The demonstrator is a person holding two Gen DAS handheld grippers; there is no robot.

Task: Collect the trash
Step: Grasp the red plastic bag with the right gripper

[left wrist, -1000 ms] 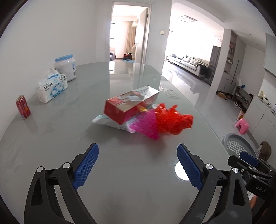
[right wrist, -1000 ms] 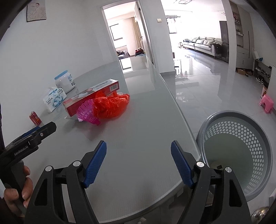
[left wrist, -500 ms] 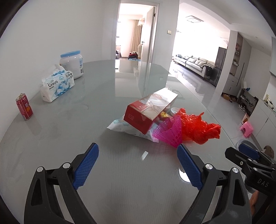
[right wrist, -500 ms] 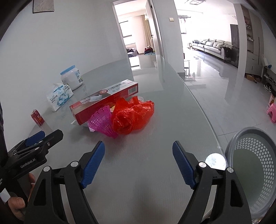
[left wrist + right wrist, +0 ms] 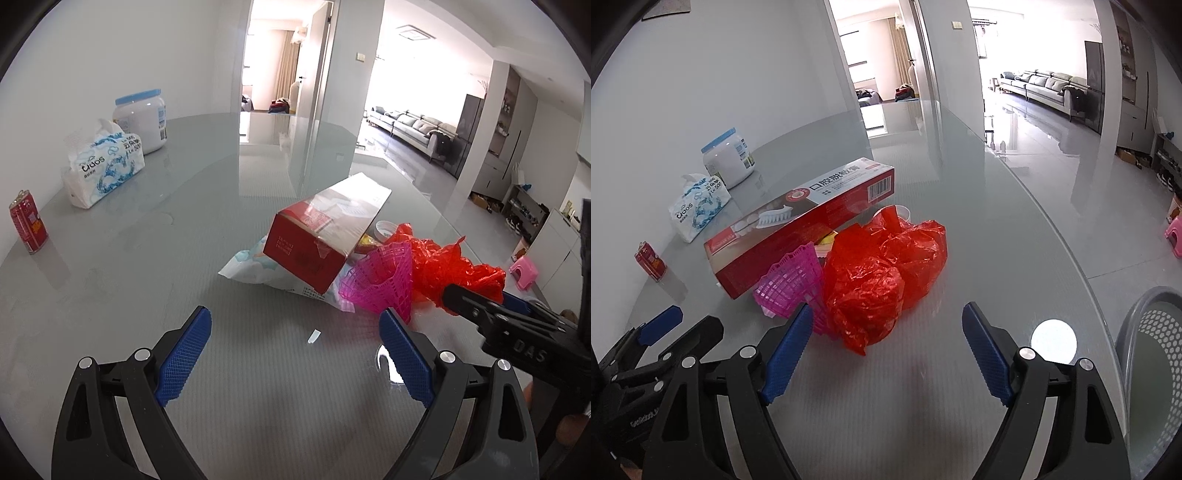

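Nothing looks collected yet: the trash pile (image 5: 857, 251) lies mid-frame on the bench (image 5: 979, 229), the basket (image 5: 1148, 373) at lower right. Left gripper (image 5: 295, 354) and right gripper (image 5: 886, 354) hover with jaws wide apart, holding nothing.

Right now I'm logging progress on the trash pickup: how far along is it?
Nothing looks binned yet: the visible part of the grey basket shows no trash. In hand: nothing; the left gripper and right gripper are both open, near the pile. Left: the red plastic bag, pink mesh, red box and wrapper underneath.
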